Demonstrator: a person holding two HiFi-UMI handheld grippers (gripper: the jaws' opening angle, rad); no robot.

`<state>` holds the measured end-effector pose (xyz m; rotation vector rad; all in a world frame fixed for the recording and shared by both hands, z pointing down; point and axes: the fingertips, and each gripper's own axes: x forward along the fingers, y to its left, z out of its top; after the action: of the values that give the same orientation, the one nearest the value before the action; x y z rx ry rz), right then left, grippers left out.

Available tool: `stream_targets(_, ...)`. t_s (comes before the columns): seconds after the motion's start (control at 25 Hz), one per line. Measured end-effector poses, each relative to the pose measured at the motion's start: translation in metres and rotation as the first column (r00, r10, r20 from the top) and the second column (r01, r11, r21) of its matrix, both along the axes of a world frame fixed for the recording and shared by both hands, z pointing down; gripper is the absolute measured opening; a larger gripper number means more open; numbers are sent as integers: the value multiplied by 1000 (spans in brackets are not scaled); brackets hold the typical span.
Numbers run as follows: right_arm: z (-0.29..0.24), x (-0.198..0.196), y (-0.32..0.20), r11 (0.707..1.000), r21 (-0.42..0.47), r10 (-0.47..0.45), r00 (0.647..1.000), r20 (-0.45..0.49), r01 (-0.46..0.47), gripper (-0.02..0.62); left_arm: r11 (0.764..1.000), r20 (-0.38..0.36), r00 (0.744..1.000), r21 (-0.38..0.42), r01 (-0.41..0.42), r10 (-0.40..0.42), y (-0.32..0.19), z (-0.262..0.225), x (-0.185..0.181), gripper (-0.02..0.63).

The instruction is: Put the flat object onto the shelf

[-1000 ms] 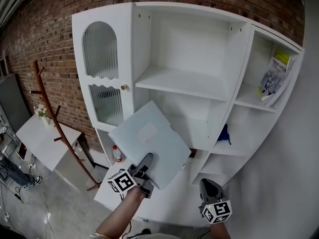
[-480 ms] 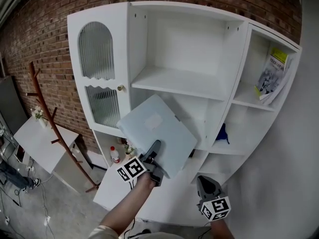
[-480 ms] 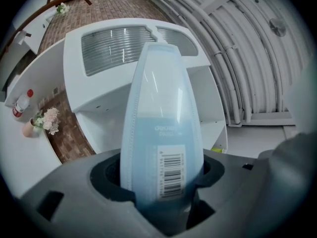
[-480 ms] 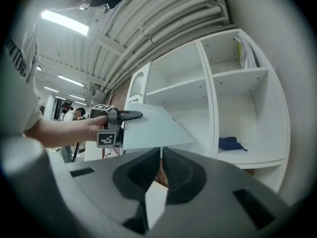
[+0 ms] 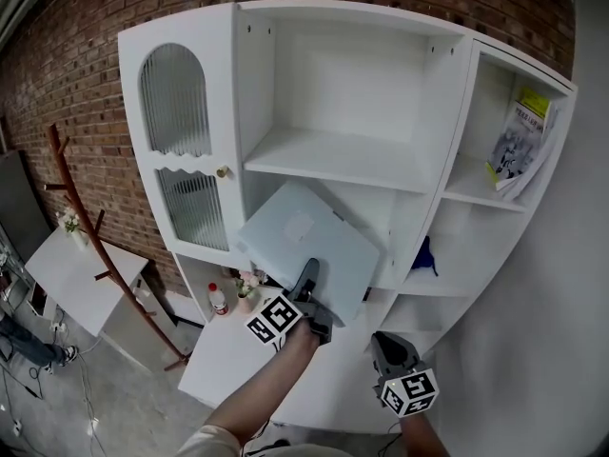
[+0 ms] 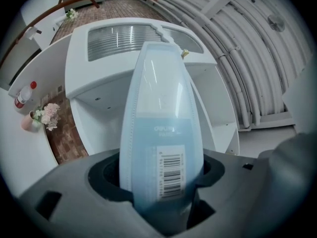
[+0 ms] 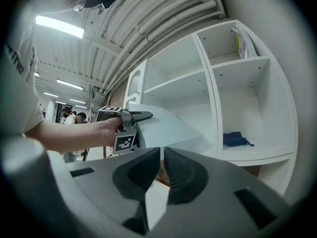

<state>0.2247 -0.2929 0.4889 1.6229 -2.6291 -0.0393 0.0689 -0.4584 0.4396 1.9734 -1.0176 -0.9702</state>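
1. Pale blue flat object (image 5: pixel 306 239), with a barcode label near the jaws, is clamped by one edge in the left gripper (image 5: pixel 310 276). It is tilted up in front of the white shelf unit's (image 5: pixel 333 156) lower middle compartment.
2. The right gripper (image 5: pixel 384 348) hangs low at the right, its jaws together and empty.
3. Magazines (image 5: pixel 519 146) lean in the upper right compartment, and a blue cloth (image 5: pixel 426 255) lies in the one below.

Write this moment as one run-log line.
left gripper: shut on folder | folder: tilted, before shelf unit, not yet placed | right gripper: shut, empty
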Motion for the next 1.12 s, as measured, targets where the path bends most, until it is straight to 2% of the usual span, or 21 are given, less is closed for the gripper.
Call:
stream_targets(0.16,-2,2,-9,1000,-8,-14,1000,14,14,34,999,-31,999,-33,9,-10,-7,5,7,311)
stream_targets(0.32,-7,4,-15,1000,-2,-14,999,40,14,34,993,-90,996,-119,15,-25,-10,16,15,313)
stream_targets(0.48,-5,7,-19,1000,-10,-11,999,51,11,34,984,-148,989,-180,-8,-19,-13,35,19,313)
stream_targets(0.64,-3,10,-23,1000,-18,0,998,67,1,34,976,-175,984,-216,-24,-14,-14,51,22,316)
stream_targets(0.92,-2,7,-29,1000,-18,-2,998,67,3,34,963,-137,990,-265,-54,18,-13,65,28,354)
stream_targets(1.12,-2,6,-33,1000,-18,1,997,72,0,34,960,-97,994,-268,-83,58,-12,72,34,376)
